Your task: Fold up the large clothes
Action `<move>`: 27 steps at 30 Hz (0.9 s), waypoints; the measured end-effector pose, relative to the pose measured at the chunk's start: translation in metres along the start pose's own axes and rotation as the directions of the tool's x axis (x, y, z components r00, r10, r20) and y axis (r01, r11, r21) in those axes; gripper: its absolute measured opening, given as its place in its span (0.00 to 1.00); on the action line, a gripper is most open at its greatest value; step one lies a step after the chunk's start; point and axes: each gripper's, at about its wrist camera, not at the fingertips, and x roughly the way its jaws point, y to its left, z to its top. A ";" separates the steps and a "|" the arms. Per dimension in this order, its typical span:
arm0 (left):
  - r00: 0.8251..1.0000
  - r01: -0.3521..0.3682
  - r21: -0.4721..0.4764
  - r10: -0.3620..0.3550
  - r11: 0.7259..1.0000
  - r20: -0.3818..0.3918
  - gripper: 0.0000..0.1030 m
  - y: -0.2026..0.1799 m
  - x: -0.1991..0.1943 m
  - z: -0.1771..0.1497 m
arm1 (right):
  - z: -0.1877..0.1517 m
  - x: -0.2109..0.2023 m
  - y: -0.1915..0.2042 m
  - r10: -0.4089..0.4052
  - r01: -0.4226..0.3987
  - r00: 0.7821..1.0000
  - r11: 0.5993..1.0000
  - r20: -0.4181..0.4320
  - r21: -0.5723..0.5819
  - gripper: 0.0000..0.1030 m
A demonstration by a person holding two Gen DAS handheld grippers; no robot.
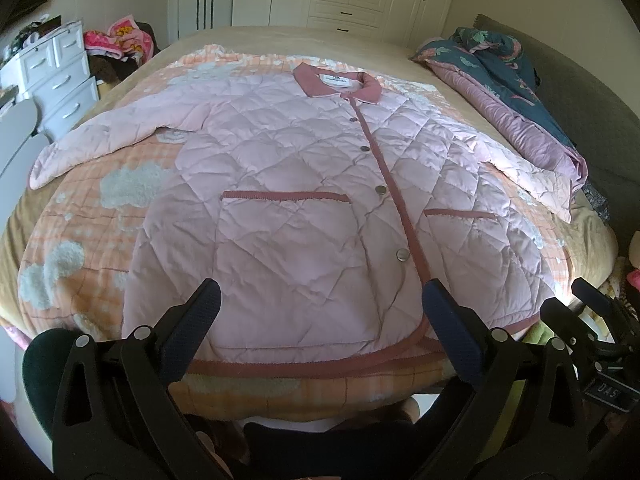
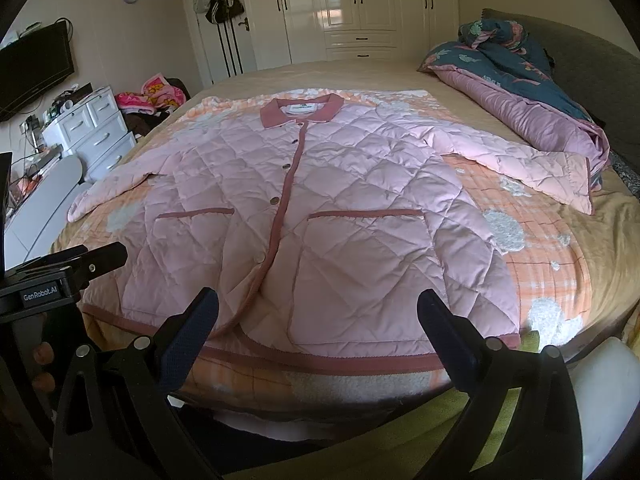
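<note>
A large pink quilted jacket lies flat and buttoned on the bed, front up, collar at the far end, both sleeves spread sideways. Its darker pink hem runs along the near bed edge. My left gripper hovers open above the hem, left of the button strip, nothing between its fingers. My right gripper is open too, over the hem near the right pocket. The right gripper's body shows at the left wrist view's right edge, and the left gripper's body shows at the right wrist view's left edge.
An orange checked blanket with white fluffy patches lies under the jacket on the beige bed. A bundled blue and purple quilt sits far right. White drawers and a clothes pile stand left; wardrobes behind.
</note>
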 end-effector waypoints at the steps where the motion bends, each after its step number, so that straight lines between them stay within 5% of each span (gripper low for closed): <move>1: 1.000 -0.001 0.000 0.001 1.000 0.000 0.92 -0.003 -0.001 0.001 | 0.000 0.000 0.000 0.000 0.000 1.000 1.000 0.000 -0.001 0.96; 27: 1.000 -0.004 0.005 0.004 1.000 0.003 0.92 -0.004 -0.001 0.000 | -0.001 0.002 0.000 -0.004 0.004 1.000 1.000 -0.003 -0.003 0.96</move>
